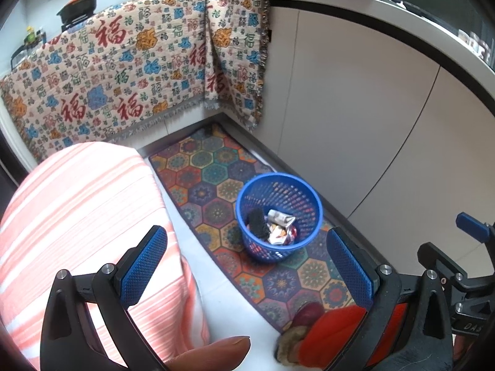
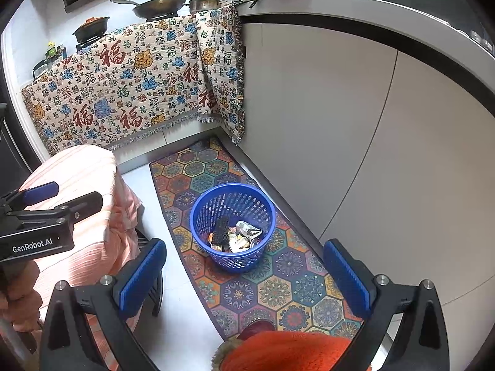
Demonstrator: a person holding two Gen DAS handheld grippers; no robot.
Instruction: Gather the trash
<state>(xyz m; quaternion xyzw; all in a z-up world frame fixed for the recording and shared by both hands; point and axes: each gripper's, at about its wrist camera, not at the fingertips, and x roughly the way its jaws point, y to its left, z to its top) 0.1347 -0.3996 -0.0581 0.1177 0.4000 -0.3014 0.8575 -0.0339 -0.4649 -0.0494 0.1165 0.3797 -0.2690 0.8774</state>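
A blue mesh basket (image 1: 280, 216) (image 2: 232, 225) stands on a colourful hexagon-patterned mat (image 1: 216, 170) (image 2: 278, 287) on the kitchen floor. Inside it lie crumpled foil wrappers (image 1: 280, 219) (image 2: 247, 230) and a dark scrubber-like piece (image 1: 258, 221) (image 2: 221, 230). My left gripper (image 1: 247, 266) hangs open above and in front of the basket, holding nothing. My right gripper (image 2: 244, 273) is also open and empty, just short of the basket. The other gripper's body (image 2: 40, 225) shows at the left of the right wrist view.
A seat draped in pink striped cloth (image 1: 86, 216) (image 2: 86, 204) stands left of the mat. White cabinet fronts (image 1: 355, 108) (image 2: 340, 108) run along the right. A patterned cloth (image 1: 123, 77) hangs over the far counter, with pans (image 2: 161, 4) on top. An orange slipper (image 2: 284, 352) is at the bottom.
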